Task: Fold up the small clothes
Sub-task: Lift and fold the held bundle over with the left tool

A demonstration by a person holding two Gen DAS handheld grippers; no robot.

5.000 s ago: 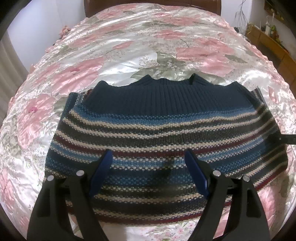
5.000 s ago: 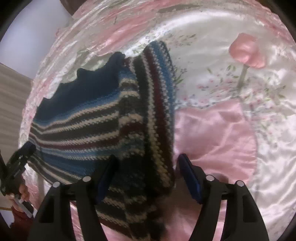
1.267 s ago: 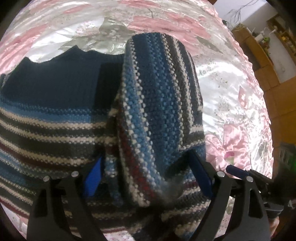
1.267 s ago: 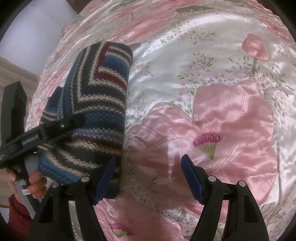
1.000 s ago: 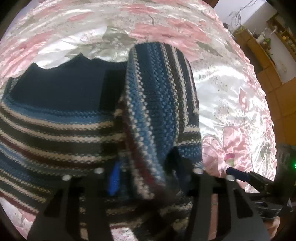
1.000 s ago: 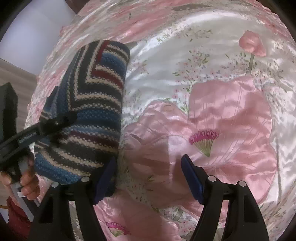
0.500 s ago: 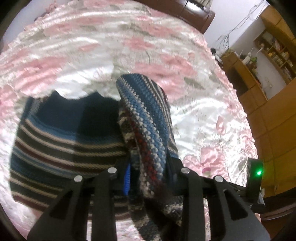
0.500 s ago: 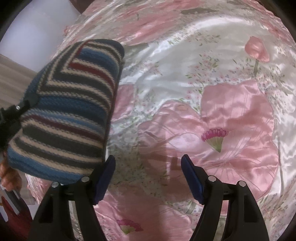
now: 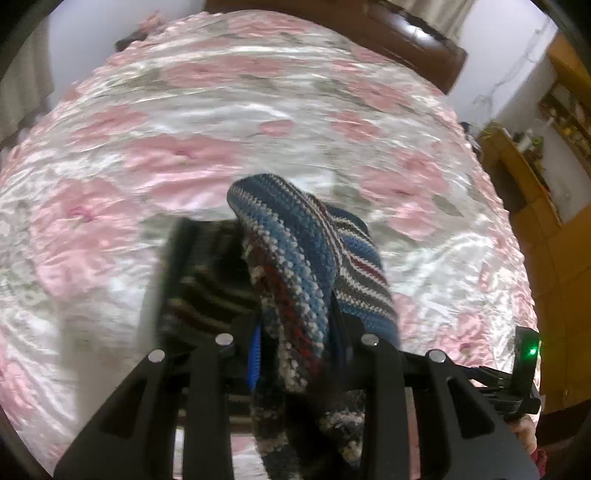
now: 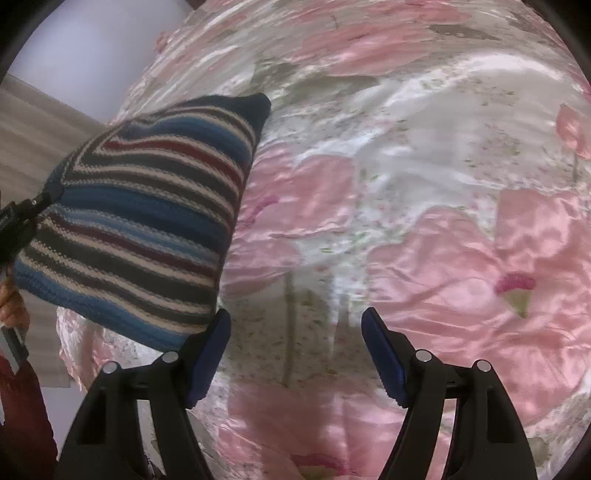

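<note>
The small striped knit sweater [image 9: 295,266], in navy, blue, cream and dark red bands, hangs folded and lifted above the bed. My left gripper [image 9: 295,350] is shut on its bunched edge, and the rest droops to the left and right of the fingers. In the right wrist view the same sweater [image 10: 147,221] hangs at the left, clear of the bedspread, held from its left corner by the other gripper. My right gripper [image 10: 295,347] is open over the bedspread with nothing between its fingers; its left fingertip sits just under the sweater's lower corner.
A shiny pink-flowered satin bedspread [image 9: 184,129] covers the bed [image 10: 443,221]. A dark wooden headboard [image 9: 388,33] stands at the far end. Wooden furniture [image 9: 546,177] lines the right side. A hand [image 10: 13,302] and a red sleeve show at the left edge.
My left gripper closed on the folded sweater and lifted it off the bed; the sweater now hangs in the air. My right gripper stayed open and shifted only slightly.
</note>
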